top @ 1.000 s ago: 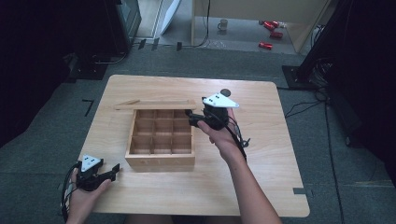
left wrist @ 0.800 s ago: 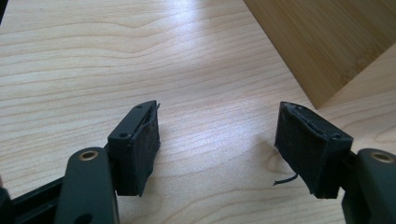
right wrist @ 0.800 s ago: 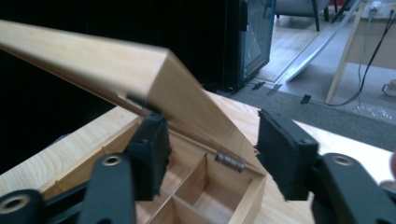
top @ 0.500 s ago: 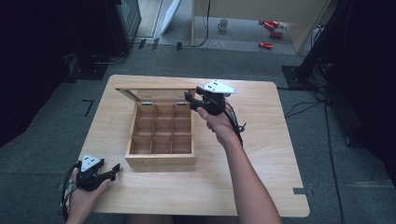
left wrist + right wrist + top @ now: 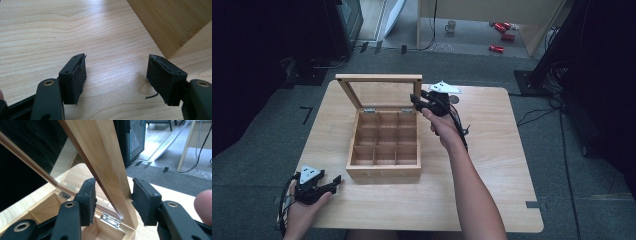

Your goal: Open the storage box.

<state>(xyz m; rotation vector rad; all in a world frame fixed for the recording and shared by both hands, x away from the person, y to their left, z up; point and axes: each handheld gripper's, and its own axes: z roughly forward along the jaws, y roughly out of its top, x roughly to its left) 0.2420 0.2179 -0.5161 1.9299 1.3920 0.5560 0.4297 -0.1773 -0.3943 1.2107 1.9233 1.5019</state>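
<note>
Near edge: left gripper (image 5: 331,186) rests on the surface (image 5: 492,165) w/ fingers (image 5: 75,80) apart, nothing between them; it sits just beside the front-left corner of the wooden box (image 5: 384,150), prob. parked as spare.

Centre: box stands mid-surface, nine-compartment grid, all compartments look empty.

Far side: glass-panelled lid (image 5: 379,92) raised near upright on two rear hinges (image 5: 110,220). Right gripper (image 5: 418,101) straddles the lid's right frame edge; fingers (image 5: 143,202) bracket the wood, one on each face, right pad touching, left close. Whether clamped or merely guiding: cannot tell. Grip at the side rail, low near the hinge, likely lets the wrist swing the lid about its hinge line w/o touching the glass.
</note>
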